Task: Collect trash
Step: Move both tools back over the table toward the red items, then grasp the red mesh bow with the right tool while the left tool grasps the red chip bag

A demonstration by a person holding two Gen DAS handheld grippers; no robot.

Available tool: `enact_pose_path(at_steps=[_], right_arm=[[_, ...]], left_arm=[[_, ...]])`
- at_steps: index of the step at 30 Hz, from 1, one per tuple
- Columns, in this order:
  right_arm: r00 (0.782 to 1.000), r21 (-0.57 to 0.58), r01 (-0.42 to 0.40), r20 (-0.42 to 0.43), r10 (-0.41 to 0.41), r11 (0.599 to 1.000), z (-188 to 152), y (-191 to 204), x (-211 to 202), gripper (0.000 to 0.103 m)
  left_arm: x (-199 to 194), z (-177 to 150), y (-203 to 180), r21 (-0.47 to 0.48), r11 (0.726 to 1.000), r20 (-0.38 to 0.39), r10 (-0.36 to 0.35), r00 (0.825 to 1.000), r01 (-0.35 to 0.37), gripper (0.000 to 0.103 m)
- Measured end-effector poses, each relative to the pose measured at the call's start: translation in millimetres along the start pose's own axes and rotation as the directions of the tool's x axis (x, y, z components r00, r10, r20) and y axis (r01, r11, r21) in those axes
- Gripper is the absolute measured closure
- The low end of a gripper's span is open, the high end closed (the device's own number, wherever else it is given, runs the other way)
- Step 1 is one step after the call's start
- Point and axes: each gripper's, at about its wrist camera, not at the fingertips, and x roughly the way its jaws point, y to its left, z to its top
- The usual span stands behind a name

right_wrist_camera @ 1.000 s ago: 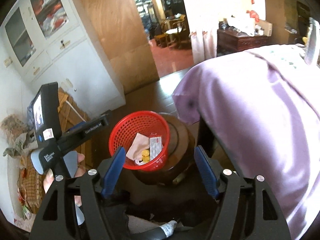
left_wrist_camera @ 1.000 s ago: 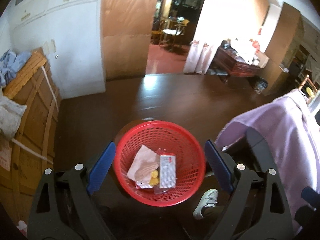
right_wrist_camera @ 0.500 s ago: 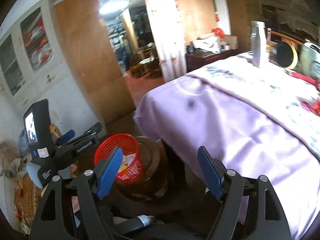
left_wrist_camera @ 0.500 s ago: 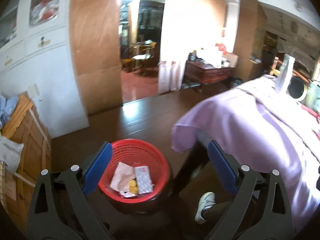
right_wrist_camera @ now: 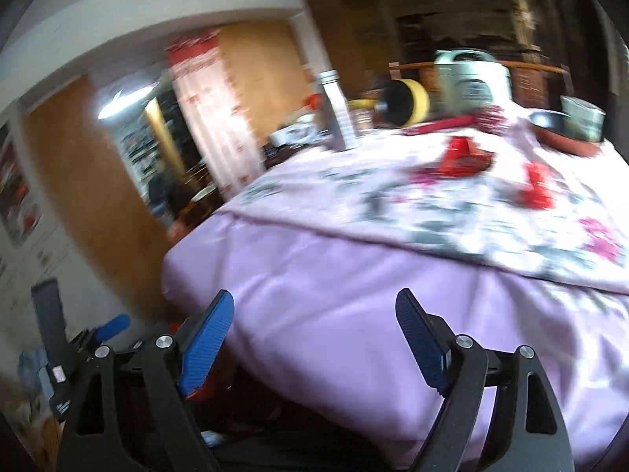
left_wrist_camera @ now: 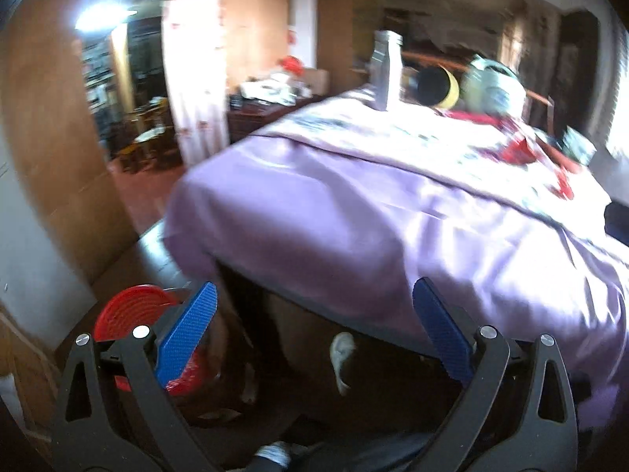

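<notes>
Left gripper (left_wrist_camera: pixel 314 326) is released, nothing between its jaws; the red basket (left_wrist_camera: pixel 129 310) sits at 8 o'clock behind its left finger. Right gripper (right_wrist_camera: pixel 314 330) is likewise released, facing the lilac-covered tabletop (right_wrist_camera: pixel 354 275) at 12 o'clock.

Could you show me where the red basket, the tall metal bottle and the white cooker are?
red basket (left_wrist_camera: pixel 129 306), left wrist view, on its mesh wall near the rim.
metal bottle (left_wrist_camera: pixel 387 74), left wrist view, on the middle of its body.
white cooker (right_wrist_camera: pixel 471 78), right wrist view, on its front.
</notes>
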Motion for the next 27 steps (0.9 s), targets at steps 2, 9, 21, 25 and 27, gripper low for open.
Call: enact_pose_path(at_steps=[2, 9, 21, 25, 27], right_arm=[[0.999, 0.036, 0.042, 0.015, -0.043, 0.998, 3.2, -28.1, -5.5, 0.020], [0.983, 0.163, 0.178, 0.020, -0.183, 0.970, 27.4, -127.1, -12.3, 0.020], [0.957, 0.229, 0.291, -0.082, -0.279, 0.929, 95.7, -210.9, 33.4, 0.019], [0.955, 0.236, 0.294, -0.124, -0.271, 0.926, 116.5, -229.7, 61.4, 0.019], [0.952, 0.239, 0.300, -0.140, -0.273, 0.924, 121.0, -238.0, 77.3, 0.019]], left_arm=[[4.6, 3.2, -18.4, 0.043, 0.999, -0.011, -0.015, 1.000, 0.015, 0.007], [25.2, 23.2, -65.9, 0.130, 0.987, -0.060, -0.084, 0.995, 0.091, 0.007], [57.6, 89.9, -122.6, 0.197, 0.971, -0.086, -0.120, 0.989, 0.135, 0.007], [67.4, 122.4, -141.5, 0.186, 0.969, -0.087, -0.150, 0.985, 0.164, 0.007], [71.1, 132.1, -149.3, 0.196, 0.968, -0.077, -0.146, 0.986, 0.159, 0.007]])
